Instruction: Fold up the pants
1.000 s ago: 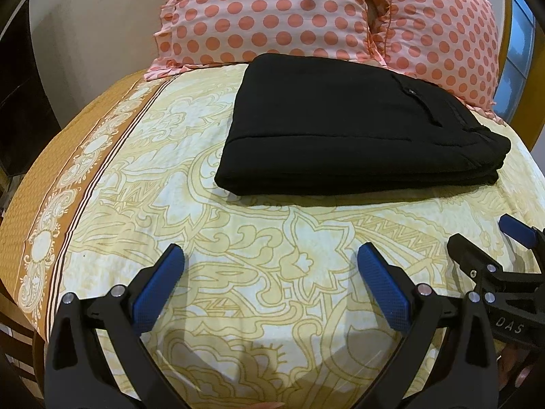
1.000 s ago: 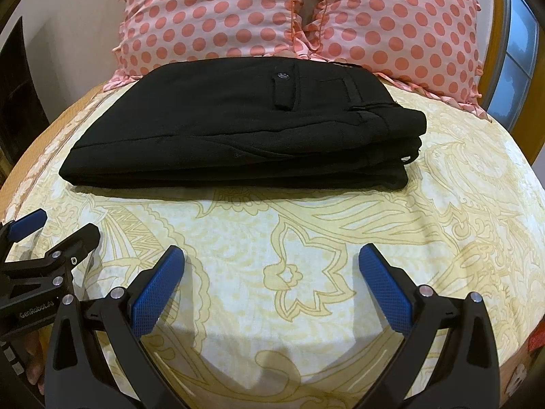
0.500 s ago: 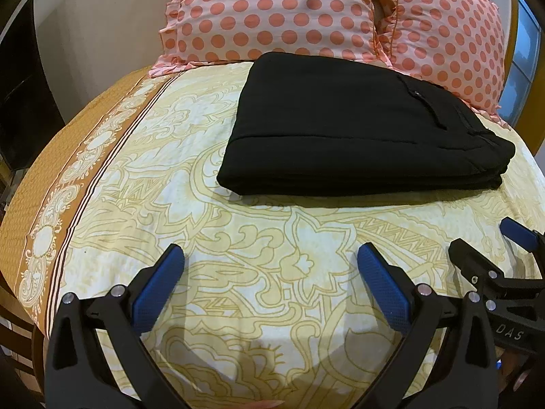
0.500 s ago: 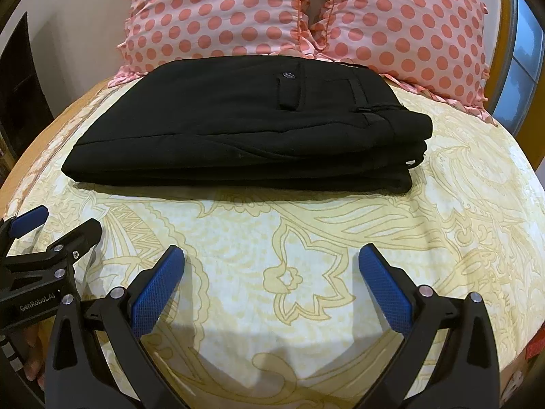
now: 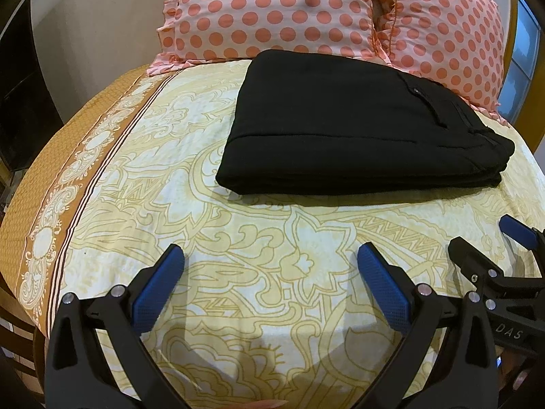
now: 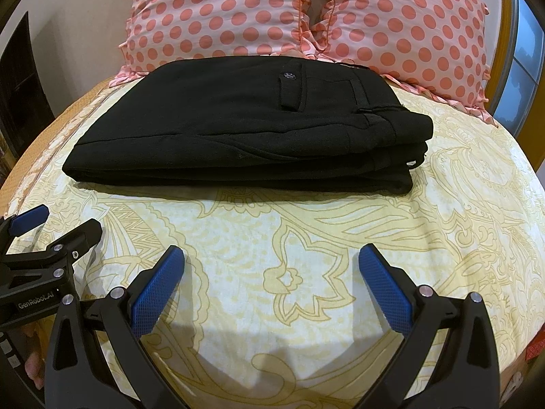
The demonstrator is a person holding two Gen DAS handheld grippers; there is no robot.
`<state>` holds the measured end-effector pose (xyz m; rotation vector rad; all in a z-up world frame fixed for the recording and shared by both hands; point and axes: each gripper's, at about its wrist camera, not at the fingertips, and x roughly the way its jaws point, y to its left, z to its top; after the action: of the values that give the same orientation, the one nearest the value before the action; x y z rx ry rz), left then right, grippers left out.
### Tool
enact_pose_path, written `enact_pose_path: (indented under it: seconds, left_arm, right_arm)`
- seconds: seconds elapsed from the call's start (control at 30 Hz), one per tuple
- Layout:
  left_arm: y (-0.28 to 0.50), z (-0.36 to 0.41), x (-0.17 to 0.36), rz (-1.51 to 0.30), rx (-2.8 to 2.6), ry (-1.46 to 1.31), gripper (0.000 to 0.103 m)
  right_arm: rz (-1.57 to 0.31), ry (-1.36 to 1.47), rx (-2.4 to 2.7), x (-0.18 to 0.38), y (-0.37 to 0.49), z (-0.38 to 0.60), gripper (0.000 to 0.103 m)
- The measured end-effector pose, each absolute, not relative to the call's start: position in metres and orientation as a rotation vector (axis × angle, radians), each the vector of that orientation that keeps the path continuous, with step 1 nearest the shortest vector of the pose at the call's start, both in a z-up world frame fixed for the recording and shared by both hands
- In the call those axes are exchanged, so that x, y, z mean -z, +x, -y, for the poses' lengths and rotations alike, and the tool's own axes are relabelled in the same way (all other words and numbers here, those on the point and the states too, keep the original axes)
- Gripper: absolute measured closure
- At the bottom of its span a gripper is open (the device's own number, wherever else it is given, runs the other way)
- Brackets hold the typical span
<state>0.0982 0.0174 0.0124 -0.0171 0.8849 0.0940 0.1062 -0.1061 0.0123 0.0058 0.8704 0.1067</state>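
Observation:
Black pants (image 5: 354,129) lie folded in a flat rectangular stack on the yellow patterned bedsheet (image 5: 272,255), close to the pillows. In the right wrist view the same pants (image 6: 245,129) show a buttoned back pocket on top and layered edges at the right. My left gripper (image 5: 270,259) hovers over bare sheet in front of the stack, open, with nothing between its blue pads. My right gripper (image 6: 272,259) is open too, also short of the pants and holding nothing. Each gripper appears at the edge of the other's view.
Two pink pillows with red dots (image 5: 272,10) (image 6: 402,24) lean behind the pants. The sheet's orange border (image 5: 51,197) marks the bed's left edge. A wooden headboard and window (image 6: 521,54) stand at the right. A dark cabinet (image 5: 17,102) is at the left.
Both grippers have drawn back slightly and tilted, so the pants sit a bit farther and higher in view. The pants have not moved. Both stayed open.

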Motion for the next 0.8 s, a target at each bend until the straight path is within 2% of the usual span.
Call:
enact_pose_path:
  seconds: [0.8]
  left_arm:
    - [0.0986, -0.0167, -0.0127, -0.902, -0.086, -0.010, 0.002]
  right_arm:
    - [-0.870, 0.006, -0.105, -0.0125, 0.1062, 0.1056, 0.001]
